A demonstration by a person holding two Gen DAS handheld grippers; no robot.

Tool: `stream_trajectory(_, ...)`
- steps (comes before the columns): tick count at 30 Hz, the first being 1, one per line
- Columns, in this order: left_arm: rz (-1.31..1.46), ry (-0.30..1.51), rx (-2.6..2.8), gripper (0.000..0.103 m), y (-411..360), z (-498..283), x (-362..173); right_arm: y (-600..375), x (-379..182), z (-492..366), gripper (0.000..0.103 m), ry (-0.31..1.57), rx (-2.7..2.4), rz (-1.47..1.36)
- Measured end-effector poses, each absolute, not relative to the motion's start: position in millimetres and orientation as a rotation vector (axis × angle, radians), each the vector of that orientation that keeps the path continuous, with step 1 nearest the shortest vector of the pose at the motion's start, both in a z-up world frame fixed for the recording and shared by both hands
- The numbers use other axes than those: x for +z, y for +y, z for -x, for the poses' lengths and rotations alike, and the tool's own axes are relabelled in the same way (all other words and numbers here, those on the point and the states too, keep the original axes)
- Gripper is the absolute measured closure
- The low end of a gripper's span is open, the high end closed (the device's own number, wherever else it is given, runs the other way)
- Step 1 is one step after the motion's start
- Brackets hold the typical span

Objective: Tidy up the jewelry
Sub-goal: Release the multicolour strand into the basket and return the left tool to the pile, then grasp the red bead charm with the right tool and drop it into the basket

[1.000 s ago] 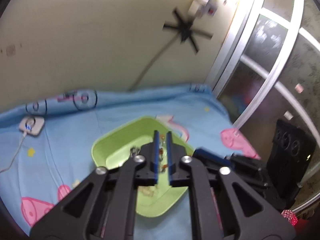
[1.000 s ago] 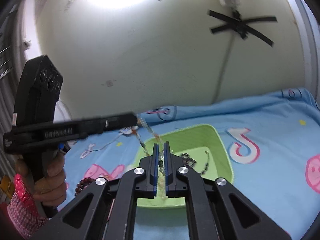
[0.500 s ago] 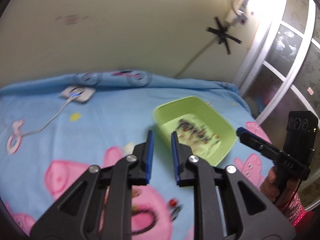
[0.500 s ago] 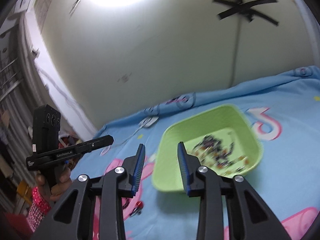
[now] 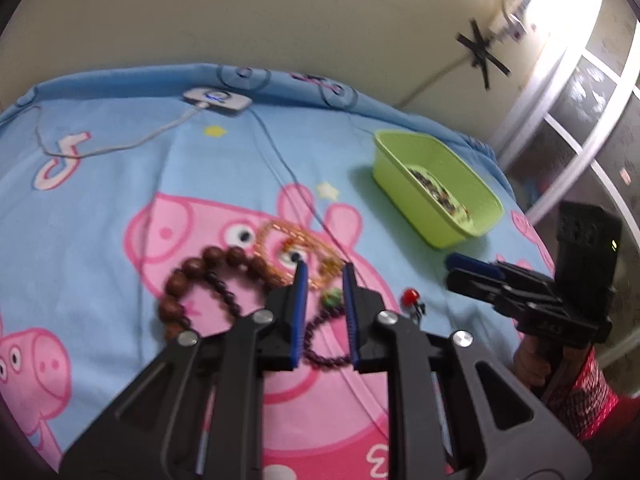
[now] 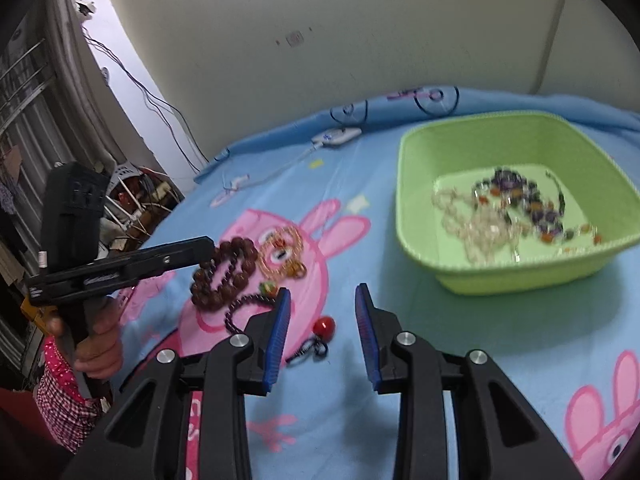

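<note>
Over blue blanket (image 5: 100,184), both grippers parted, holding nothing.

Left gripper (image 5: 323,280) hovering above green bead (image 5: 331,297) and dark bracelet (image 5: 320,344), beside brown beads (image 5: 188,280) and orange chain (image 5: 288,236). Right gripper (image 6: 322,300), wider apart, near red bead (image 6: 324,326). Far right: green tub (image 6: 412,184) with jewelry (image 6: 512,208) inside. White charger (image 5: 218,100) far left.
</note>
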State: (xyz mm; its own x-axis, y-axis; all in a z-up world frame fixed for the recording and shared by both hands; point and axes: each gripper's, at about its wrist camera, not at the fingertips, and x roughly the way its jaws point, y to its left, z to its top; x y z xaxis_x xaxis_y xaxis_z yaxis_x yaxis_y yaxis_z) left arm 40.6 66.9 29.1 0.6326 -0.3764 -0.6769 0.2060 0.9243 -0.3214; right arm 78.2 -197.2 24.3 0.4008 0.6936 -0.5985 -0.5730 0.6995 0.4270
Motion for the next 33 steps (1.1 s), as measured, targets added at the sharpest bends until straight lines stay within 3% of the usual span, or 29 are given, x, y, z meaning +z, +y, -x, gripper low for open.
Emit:
stream_trajectory(6,0.129,0.858,-0.354,0.085,38,-45,13,-193,15,-71,0.088,0.855,0.795,-0.125)
stream_trajectory(11,0.067,0.886,-0.32,0.072,23,-52,0,-175,9,-65,0.088,0.859,0.783,-0.014)
stream_trajectory(22,0.034,0.901,-0.286,0.072,19,-59,-12,-158,-2,-66,0.088,0.877,0.743,0.092)
stream_trajectory(23,0.036,0.9,-0.285,0.073,19,-60,-12,-156,-2,-66,0.09,0.874,0.74,0.104)
stream_trajectory(25,0.049,0.898,-0.304,0.084,18,-61,-12,-153,-3,-65,0.103,0.873,0.745,0.128)
stream_trajectory(26,0.058,0.901,-0.319,0.089,18,-62,-12,-152,-3,-65,0.103,0.875,0.754,0.124)
stream_trajectory(33,0.048,0.871,-0.354,0.09,7,-53,-2,-167,8,-59,0.103,0.822,0.78,0.051)
